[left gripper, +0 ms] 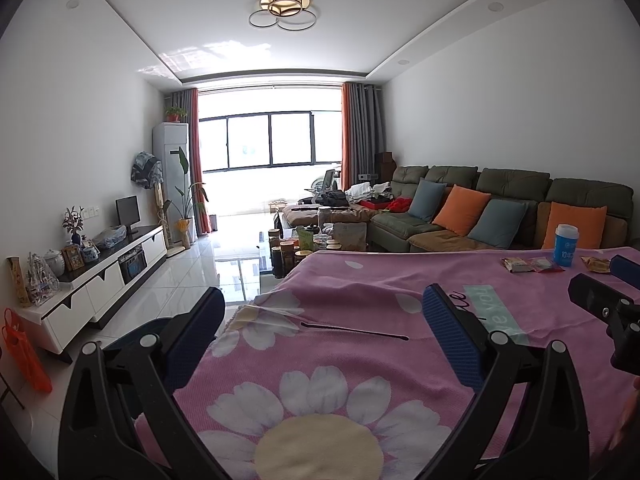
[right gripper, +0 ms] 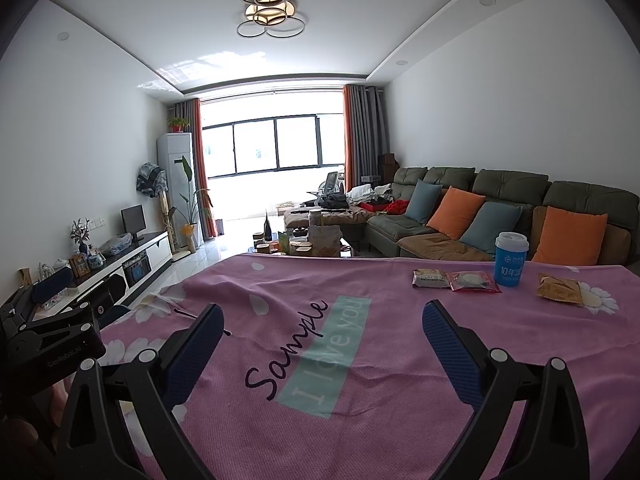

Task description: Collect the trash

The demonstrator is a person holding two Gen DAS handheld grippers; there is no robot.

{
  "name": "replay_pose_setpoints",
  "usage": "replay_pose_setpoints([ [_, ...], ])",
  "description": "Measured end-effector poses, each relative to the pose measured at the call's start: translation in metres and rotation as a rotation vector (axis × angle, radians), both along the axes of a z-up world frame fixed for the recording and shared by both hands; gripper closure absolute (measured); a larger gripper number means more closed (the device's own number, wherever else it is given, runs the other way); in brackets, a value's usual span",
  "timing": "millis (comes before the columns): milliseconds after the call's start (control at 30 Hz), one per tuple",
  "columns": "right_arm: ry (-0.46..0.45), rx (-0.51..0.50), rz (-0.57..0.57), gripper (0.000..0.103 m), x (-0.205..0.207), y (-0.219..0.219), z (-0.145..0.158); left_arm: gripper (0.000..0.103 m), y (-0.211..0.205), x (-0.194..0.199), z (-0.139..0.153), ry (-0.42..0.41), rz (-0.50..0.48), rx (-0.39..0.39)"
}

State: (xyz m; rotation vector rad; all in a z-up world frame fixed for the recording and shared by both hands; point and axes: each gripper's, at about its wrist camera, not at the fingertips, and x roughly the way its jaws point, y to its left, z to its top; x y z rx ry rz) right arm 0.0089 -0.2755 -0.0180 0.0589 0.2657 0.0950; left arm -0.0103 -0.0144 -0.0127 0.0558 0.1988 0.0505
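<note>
Three snack wrappers lie at the far right of the table on a pink flowered blanket [right gripper: 360, 420]: a grey-brown wrapper [right gripper: 431, 279], a red wrapper [right gripper: 474, 281] and a golden wrapper [right gripper: 559, 289]. A blue cup with a white lid [right gripper: 510, 258] stands between the red and golden ones. In the left wrist view they show small as wrappers [left gripper: 530, 265] beside the cup [left gripper: 566, 245]. My left gripper [left gripper: 324, 320] hovers open over the blanket's left end, above a thin black stick [left gripper: 352, 330]. My right gripper [right gripper: 324, 334] is open and empty, well short of the wrappers.
A green sofa [right gripper: 460, 208] with orange and blue cushions runs behind the table. A glass coffee table [left gripper: 312, 240] crowded with jars stands beyond the blanket. A white TV cabinet [left gripper: 104, 276] lines the left wall, with an orange bag [left gripper: 24, 356] on the floor.
</note>
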Motion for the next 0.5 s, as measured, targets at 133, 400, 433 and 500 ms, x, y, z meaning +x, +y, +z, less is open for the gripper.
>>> replay_pose_setpoints([
  [133, -0.001, 0.0, 0.0, 0.007, -0.0009, -0.0007, 0.0006, 0.006, -0.0008, 0.0001, 0.0006, 0.0, 0.001, 0.001],
  [400, 0.0, 0.001, 0.0, 0.007, -0.0007, -0.0004, 0.0006, 0.006, 0.0, -0.0004, 0.0001, 0.0, 0.0, 0.0],
  [433, -0.001, 0.0, 0.0, 0.007, -0.0008, -0.0006, 0.0006, 0.006, 0.0002, -0.0006, -0.0002, 0.0, 0.0, 0.0],
  [500, -0.001, 0.0, 0.0, 0.007, -0.0007, -0.0008, 0.0005, 0.006, -0.0001, -0.0002, 0.0001, 0.001, 0.0, 0.0],
])
